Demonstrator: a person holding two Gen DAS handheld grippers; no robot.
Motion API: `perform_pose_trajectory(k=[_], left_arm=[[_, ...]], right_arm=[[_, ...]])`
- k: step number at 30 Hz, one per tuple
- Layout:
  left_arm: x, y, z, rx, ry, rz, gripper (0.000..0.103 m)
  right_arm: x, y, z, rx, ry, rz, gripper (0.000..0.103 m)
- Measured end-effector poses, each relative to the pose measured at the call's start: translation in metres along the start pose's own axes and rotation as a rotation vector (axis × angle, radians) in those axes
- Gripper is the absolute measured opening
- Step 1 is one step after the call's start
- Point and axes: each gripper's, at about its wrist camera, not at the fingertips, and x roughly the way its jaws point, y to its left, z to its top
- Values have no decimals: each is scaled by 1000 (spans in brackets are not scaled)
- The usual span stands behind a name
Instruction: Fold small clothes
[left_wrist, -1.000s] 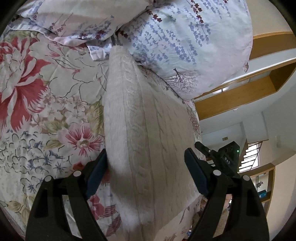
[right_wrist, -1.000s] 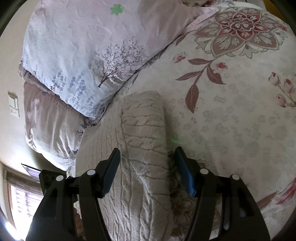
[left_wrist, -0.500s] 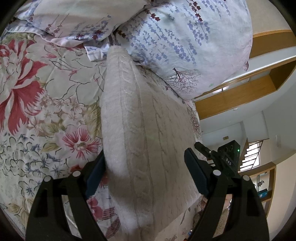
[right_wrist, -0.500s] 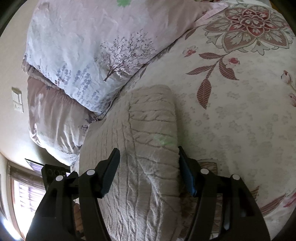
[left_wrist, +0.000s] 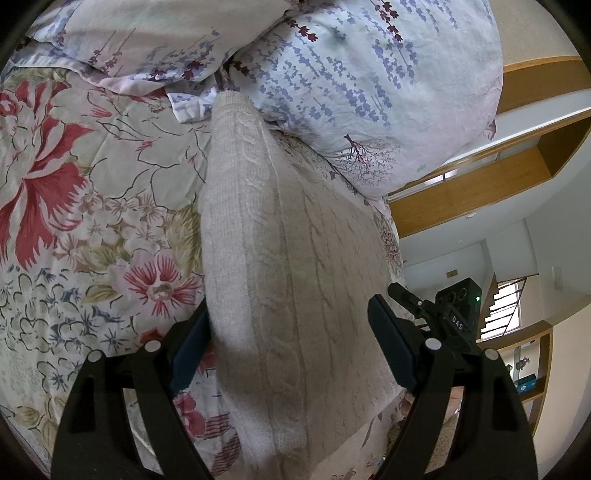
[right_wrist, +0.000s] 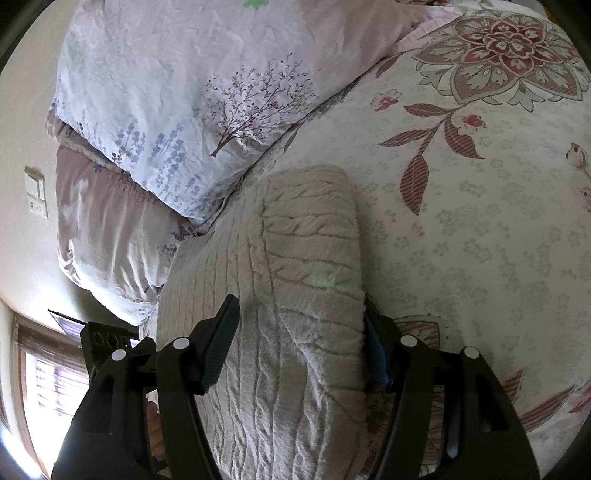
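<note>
A cream cable-knit sweater (left_wrist: 280, 258) lies folded on the floral bedspread (left_wrist: 92, 206), one end against the pillows. My left gripper (left_wrist: 291, 347) is open, its fingers straddling the sweater's near fold without clamping it. In the right wrist view the same sweater (right_wrist: 303, 295) shows as a thick folded roll. My right gripper (right_wrist: 299, 343) is open too, its fingers on either side of the fold; the right finger is partly hidden behind the knit.
Pillows with a lavender print (left_wrist: 369, 85) are stacked at the head of the bed, also in the right wrist view (right_wrist: 192, 103). The other gripper (left_wrist: 443, 314) sits beyond the bed's edge. A wall switch (right_wrist: 37, 195) and a window (right_wrist: 48, 387) are at left.
Both grippers have edged slightly forward along the sweater, which now fills more of the gap between the fingers. The jaws stay open.
</note>
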Motion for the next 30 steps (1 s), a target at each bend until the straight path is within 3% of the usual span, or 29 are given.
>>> perform_pose_trajectory(k=[30], left_arm=[[1,0,0,-5,-4,-4,82]], right_arm=[[2,3,-2,-13,13,5,64]])
